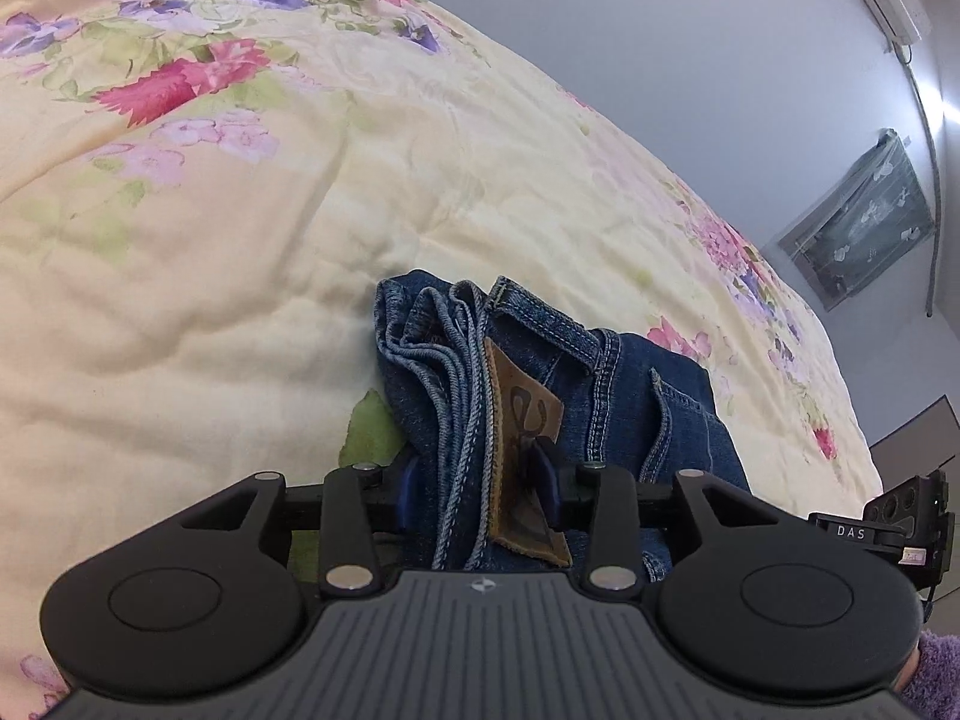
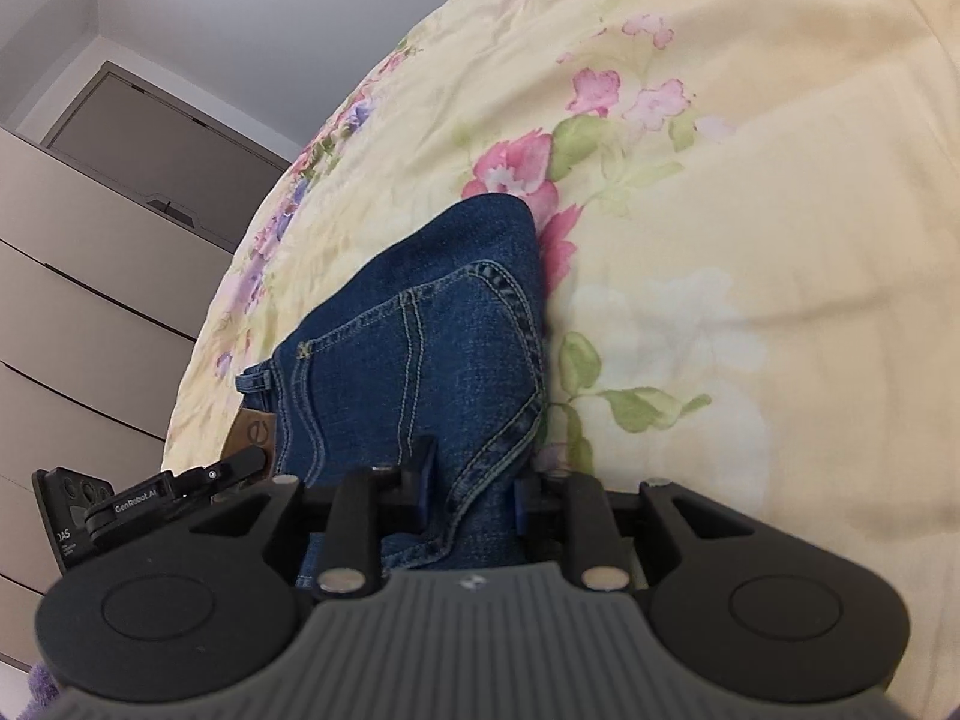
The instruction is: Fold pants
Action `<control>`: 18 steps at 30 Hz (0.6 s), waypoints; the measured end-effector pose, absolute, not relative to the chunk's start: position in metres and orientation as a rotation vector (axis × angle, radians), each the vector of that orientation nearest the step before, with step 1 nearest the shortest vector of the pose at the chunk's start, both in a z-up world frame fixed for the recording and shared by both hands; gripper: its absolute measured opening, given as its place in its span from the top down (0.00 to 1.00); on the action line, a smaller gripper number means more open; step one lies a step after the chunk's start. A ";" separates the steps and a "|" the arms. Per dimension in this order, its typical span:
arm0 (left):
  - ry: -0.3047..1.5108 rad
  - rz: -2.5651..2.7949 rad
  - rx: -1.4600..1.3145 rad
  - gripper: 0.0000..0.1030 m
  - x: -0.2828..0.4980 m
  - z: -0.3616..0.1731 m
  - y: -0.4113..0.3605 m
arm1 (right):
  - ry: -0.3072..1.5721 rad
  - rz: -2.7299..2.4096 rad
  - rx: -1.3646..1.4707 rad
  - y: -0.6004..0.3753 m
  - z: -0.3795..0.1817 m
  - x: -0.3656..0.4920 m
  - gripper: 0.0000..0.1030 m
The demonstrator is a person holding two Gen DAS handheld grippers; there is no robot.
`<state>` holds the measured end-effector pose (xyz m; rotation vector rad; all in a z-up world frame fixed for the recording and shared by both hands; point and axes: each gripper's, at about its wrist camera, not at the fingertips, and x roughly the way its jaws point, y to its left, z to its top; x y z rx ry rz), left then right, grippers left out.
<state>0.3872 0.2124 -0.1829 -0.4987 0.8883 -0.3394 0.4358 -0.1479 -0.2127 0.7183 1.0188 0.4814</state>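
- Straddling the waistband end of the folded blue jeans, the left gripper has its jaws partly apart, one blue pad on each side of the bunched denim; whether the pads press the cloth I cannot tell.
- A brown leather patch on the waistband lies right between those fingers, next to a belt loop and stacked stitched hems.
- The right gripper has its jaws much closer together, closed on a fold of the jeans near a curved pocket seam.
- In the right wrist view the left gripper shows at the lower left, beside the same patch.
- The jeans lie in a compact folded bundle on a pale yellow quilt printed with pink and purple flowers, which covers a bed.
- A purple fuzzy sleeve shows at the corner of the left view.
- Beyond the bed stand a beige chest of drawers and grey walls.
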 end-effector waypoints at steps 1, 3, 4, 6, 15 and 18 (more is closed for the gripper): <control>0.890 -0.338 -0.511 0.54 0.387 -0.185 0.214 | 1.018 0.478 0.718 -0.148 -0.215 0.436 0.83; 0.895 -0.325 -0.532 0.51 0.385 -0.186 0.215 | 1.020 0.469 0.706 -0.146 -0.213 0.436 0.83; 0.897 -0.311 -0.532 0.49 0.383 -0.184 0.215 | 1.025 0.460 0.691 -0.144 -0.210 0.436 0.83; 0.907 -0.277 -0.506 0.45 0.380 -0.176 0.210 | 1.035 0.440 0.641 -0.138 -0.201 0.438 0.79; 0.848 -0.194 -0.195 0.43 0.333 -0.095 0.169 | 0.959 0.380 0.335 -0.124 -0.131 0.407 0.47; 0.798 -0.177 -0.142 0.43 0.310 -0.062 0.153 | 0.894 0.403 0.283 -0.123 -0.097 0.386 0.43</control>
